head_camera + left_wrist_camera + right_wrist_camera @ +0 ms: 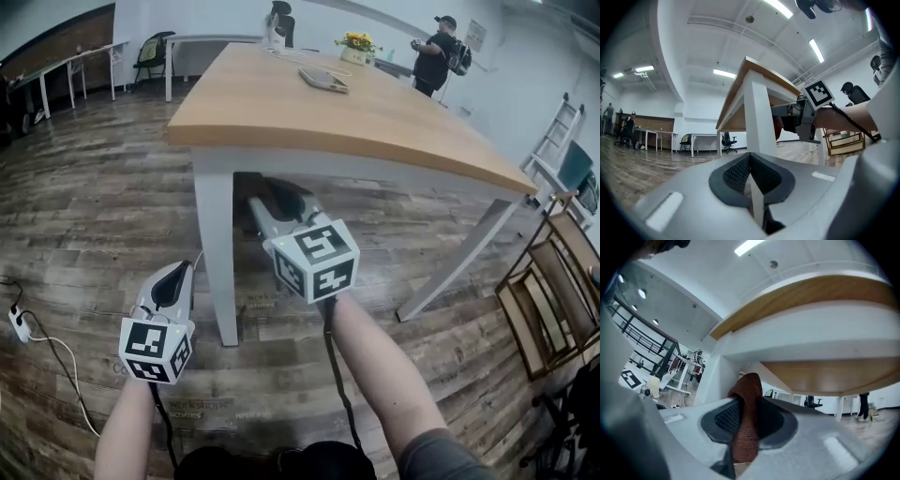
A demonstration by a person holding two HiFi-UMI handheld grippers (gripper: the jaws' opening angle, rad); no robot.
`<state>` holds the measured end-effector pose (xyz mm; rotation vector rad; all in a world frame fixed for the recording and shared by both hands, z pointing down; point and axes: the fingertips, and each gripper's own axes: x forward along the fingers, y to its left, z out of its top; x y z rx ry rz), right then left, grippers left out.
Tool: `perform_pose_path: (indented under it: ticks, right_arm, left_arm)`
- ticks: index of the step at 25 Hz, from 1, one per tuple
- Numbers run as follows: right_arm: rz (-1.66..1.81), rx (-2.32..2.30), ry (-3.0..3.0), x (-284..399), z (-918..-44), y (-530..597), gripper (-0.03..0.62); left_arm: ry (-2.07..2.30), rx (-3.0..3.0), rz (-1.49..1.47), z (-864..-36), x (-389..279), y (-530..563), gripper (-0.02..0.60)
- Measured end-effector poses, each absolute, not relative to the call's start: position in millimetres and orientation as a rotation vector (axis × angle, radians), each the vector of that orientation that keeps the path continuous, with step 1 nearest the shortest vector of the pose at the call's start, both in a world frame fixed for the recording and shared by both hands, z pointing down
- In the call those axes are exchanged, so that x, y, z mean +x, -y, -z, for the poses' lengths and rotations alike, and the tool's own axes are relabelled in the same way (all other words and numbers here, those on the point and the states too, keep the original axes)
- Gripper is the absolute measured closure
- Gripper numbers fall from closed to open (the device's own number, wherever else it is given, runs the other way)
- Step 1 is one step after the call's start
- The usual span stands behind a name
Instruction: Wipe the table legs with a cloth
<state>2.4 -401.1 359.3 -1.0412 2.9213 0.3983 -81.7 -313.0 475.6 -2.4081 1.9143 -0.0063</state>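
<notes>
The table has a wooden top [347,103] and white legs. Its near left leg [215,253] stands between my two grippers. My right gripper [267,204] reaches under the tabletop just right of that leg and is shut on a brown cloth [746,418]. In the right gripper view the cloth sticks up past the jaws, close to the white leg [715,378]; I cannot tell whether they touch. My left gripper [174,279] hangs low to the left of the leg, shut, with nothing in it. The left gripper view shows the leg [758,117], the right gripper [801,119] and a bit of cloth [778,130] behind it.
A power strip [19,324] with a white cable lies on the wood floor at the left. Wooden frames [548,300] stand at the right, with a ladder [559,131] behind them. The table's right leg [461,262] slants outward. A person [437,56] stands beyond the table. A flat object [323,80] and flowers [357,42] sit on top.
</notes>
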Motion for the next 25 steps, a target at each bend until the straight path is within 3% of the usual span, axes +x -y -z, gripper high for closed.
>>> perform_pose_path:
  ticks: [4, 9, 25]
  right_arm:
    - [-0.427, -1.010, -2.900, 2, -341, 401, 0.525]
    - [-0.421, -1.013, -2.986, -1, -382, 406, 0.525]
    - [-0.189, -1.081, -3.336, -5, -628, 413, 0.525]
  left_arm:
    - [-1.921, -2.408, 0.004, -477, -85, 314, 0.561]
    - [-1.943, -2.427, 0.027, -502, -88, 316, 0.561]
    - [-2.109, -2.547, 0.211, -664, -93, 288, 0.561]
